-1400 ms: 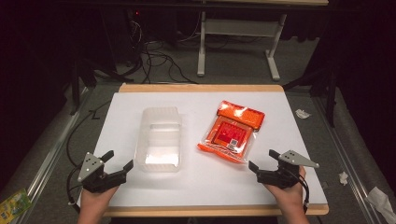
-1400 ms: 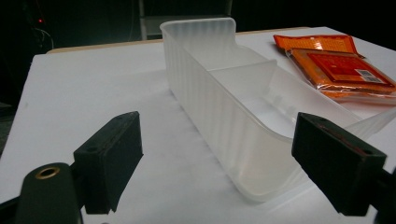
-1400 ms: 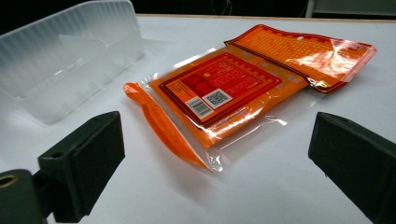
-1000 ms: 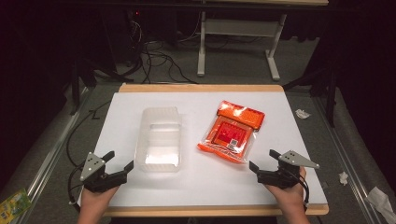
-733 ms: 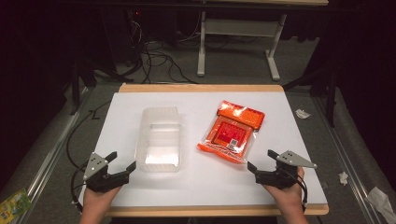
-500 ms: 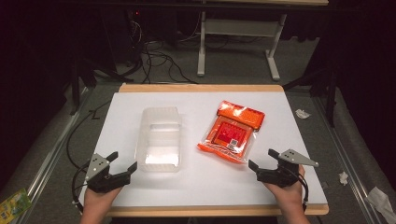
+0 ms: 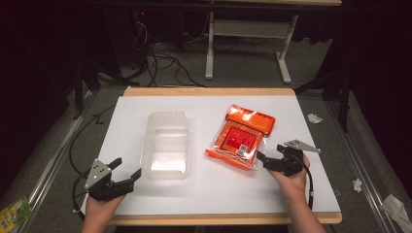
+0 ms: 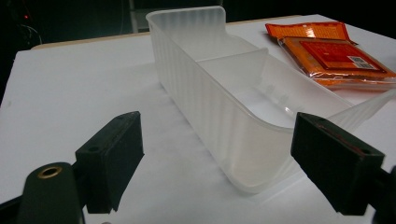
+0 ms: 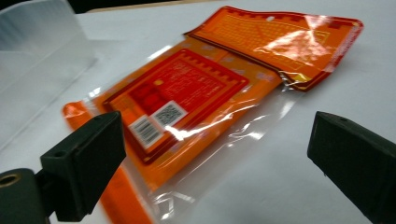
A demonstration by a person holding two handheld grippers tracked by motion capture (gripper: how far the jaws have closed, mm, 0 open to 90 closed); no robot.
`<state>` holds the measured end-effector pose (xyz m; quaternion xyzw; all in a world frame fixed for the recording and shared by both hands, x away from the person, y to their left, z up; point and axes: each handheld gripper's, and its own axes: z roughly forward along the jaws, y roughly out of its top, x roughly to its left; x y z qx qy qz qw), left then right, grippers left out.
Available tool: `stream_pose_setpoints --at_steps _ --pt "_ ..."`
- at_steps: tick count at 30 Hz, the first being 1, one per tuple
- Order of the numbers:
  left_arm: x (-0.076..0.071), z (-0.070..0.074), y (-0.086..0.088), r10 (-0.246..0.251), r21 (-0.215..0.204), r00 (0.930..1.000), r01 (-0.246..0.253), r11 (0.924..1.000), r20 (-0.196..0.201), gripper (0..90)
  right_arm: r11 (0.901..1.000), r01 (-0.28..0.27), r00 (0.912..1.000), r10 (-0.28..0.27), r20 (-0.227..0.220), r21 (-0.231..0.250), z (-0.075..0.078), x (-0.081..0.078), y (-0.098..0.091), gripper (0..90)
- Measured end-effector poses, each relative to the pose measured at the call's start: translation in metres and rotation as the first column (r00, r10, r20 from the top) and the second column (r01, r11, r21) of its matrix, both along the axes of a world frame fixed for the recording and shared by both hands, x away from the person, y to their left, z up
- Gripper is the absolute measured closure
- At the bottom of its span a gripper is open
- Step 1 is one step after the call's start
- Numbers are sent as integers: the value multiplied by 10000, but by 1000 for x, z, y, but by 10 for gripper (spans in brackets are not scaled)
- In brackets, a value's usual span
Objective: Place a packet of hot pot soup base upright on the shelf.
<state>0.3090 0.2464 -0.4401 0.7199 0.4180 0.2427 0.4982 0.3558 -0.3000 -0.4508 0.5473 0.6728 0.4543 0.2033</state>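
A clear plastic bin (image 7: 165, 144) with an inner divider lies on the white table top (image 7: 209, 194), left of centre. An orange-red packet in clear wrap (image 7: 242, 137) lies to its right. My left gripper (image 7: 124, 173) is open near the front left, its jaws pointing at the bin's near end (image 8: 261, 154), with a small gap between. My right gripper (image 7: 270, 154) is open just off the packet's near right corner; the packet (image 9: 187, 98) lies close ahead between the spread jaws, untouched.
The table has a wooden rim (image 7: 209, 91). Beyond it are a desk frame (image 7: 248, 43) and cables (image 7: 165, 63) on the grey floor. Scraps of paper (image 7: 315, 118) lie on the floor at the right. A green packet (image 7: 13, 212) lies at the lower left.
The right gripper has moved forward and left to the packet's corner. The left gripper has crept slightly right and forward toward the bin. Bin and packet have not moved.
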Motion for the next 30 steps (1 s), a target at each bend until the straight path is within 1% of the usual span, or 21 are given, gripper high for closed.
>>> stream_pose_setpoints --at_steps 1,2,3,6,9,10,12,13,16,17,18,19,20,21,22,24,27,29,30 --pt "0 0 -1 -17 -13 10000 17 10000 -8 176 9999 108 9999 -108 -9 -8 -1 4 -1 42" --pt "0 0 -1 -17 -13 10000 17 10000 -8 176 9999 108 9999 -108 -9 -8 -1 4 -1 42" --pt "1 -1 -1 -59 24 10000 59 10000 -23 176 9995 298 9994 -296 -193 112 -6 17 -6 39" --pt "2 -2 -3 -88 43 10000 88 10000 -38 175 9986 516 9977 -509 -447 141 -9 33 -9 38" --pt "2 -2 -3 -86 65 10000 86 9999 -22 175 9975 659 9965 -646 -531 237 -10 52 -11 38" --pt "2 -2 -3 -68 81 10000 68 9999 -25 175 9967 724 9958 -702 -587 355 -11 58 -12 38" --pt "2 -2 -3 -42 101 10000 43 9999 -30 175 9947 944 9931 -913 -742 402 -12 72 -14 42" --pt "2 -2 -3 -19 112 10000 19 9999 -25 175 9929 1041 9911 -987 -893 581 -12 79 -15 42" --pt "0 -2 -2 41 106 10000 -41 9999 -15 175 9887 1290 9866 -1203 -1105 761 -13 98 -21 50" --pt "0 -2 -2 42 119 10000 -42 9999 -14 175 9870 1296 9863 -1184 -1151 952 -14 103 -24 55" --pt "0 -3 -1 39 144 10000 -38 9999 -28 175 9832 1409 9854 -1280 -1123 1161 -15 107 -26 72" --pt "0 -3 -1 33 176 10000 -32 9998 -50 175 9797 1512 9830 -1351 -1241 1317 -16 110 -29 66" --pt "0 -3 -1 39 183 10000 -38 9998 -55 175 9760 1694 9775 -1488 -1495 1365 -18 117 -32 70" --pt "0 -3 -1 62 201 10000 -61 9998 -59 175 9757 1749 9766 -1549 -1495 1318 -19 120 -32 75" --pt "0 -4 -1 82 201 9999 -80 9998 -70 175 9754 1863 9735 -1672 -1558 1175 -20 125 -33 82" --pt "-1 -4 -1 92 221 9999 -91 9997 -59 175 9739 1953 9709 -1754 -1630 1156 -20 132 -36 100" --pt "-2 -4 -3 26 351 10000 -25 9994 -45 175 9684 2097 9669 -1849 -1761 1347 -20 140 -40 160" --pt "-2 -4 -3 -5 400 10000 5 9992 -22 176 9656 2053 9620 -1692 -2143 1595 -24 147 -42 234" --pt "-2 -4 -4 -3 411 10000 4 9992 -15 175 9642 2027 9618 -1633 -2195 1710 -26 149 -43 310"
